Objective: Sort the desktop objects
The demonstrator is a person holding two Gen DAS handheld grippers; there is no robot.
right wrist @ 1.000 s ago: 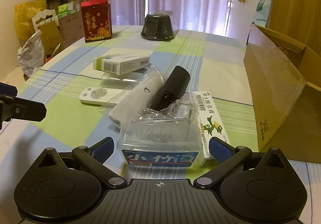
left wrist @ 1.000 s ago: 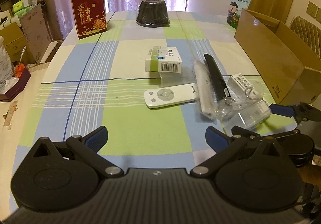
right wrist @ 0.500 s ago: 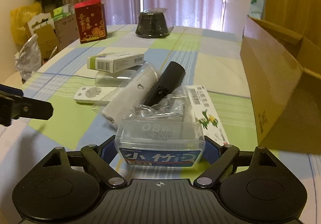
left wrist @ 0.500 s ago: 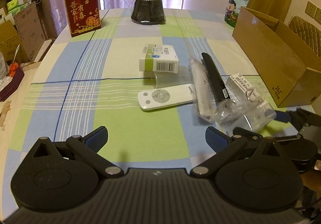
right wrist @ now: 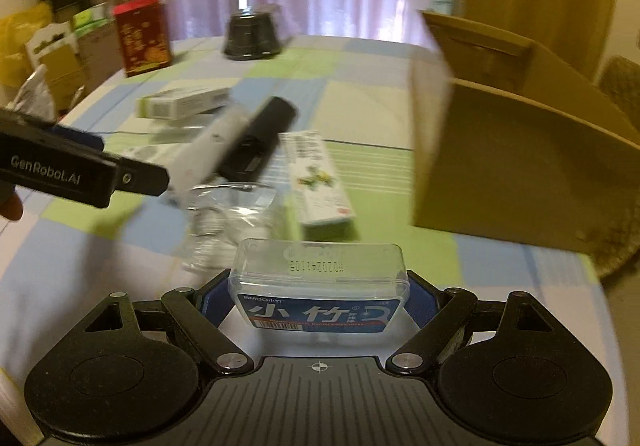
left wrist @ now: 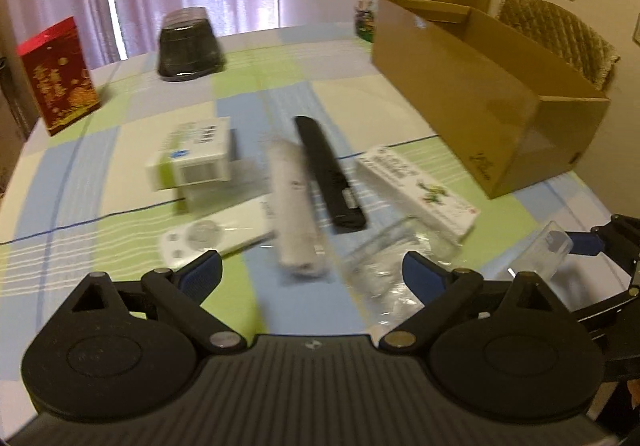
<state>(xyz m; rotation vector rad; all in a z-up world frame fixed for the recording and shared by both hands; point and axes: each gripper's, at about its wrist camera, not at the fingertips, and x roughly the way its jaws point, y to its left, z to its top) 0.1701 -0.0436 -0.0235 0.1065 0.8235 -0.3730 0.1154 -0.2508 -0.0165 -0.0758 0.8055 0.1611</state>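
Note:
My right gripper (right wrist: 319, 296) is shut on a clear plastic floss-pick box (right wrist: 319, 288) with a blue label, lifted above the table; the same box (left wrist: 548, 252) shows at the right of the left wrist view. My left gripper (left wrist: 312, 272) is open and empty, hovering over the pile. On the checked tablecloth lie a white remote (left wrist: 216, 236), a white wrapped tube (left wrist: 294, 206), a black remote (left wrist: 330, 174), a green-and-white carton (left wrist: 192, 156), a long white carton (left wrist: 416, 186) and a crumpled clear bag (left wrist: 384, 266). An open cardboard box (left wrist: 480, 86) stands at the right.
A red gift box (left wrist: 56, 74) and a dark domed container (left wrist: 188, 44) stand at the table's far end, with a green snack bag (left wrist: 370, 6) behind the cardboard box. A quilted chair (left wrist: 560, 34) is at the right. Bags and boxes are stacked past the left edge (right wrist: 52, 58).
My right gripper shut on the floss-pick box and lifted it back and to the right, away from the pile. My left gripper swung right, staying open.

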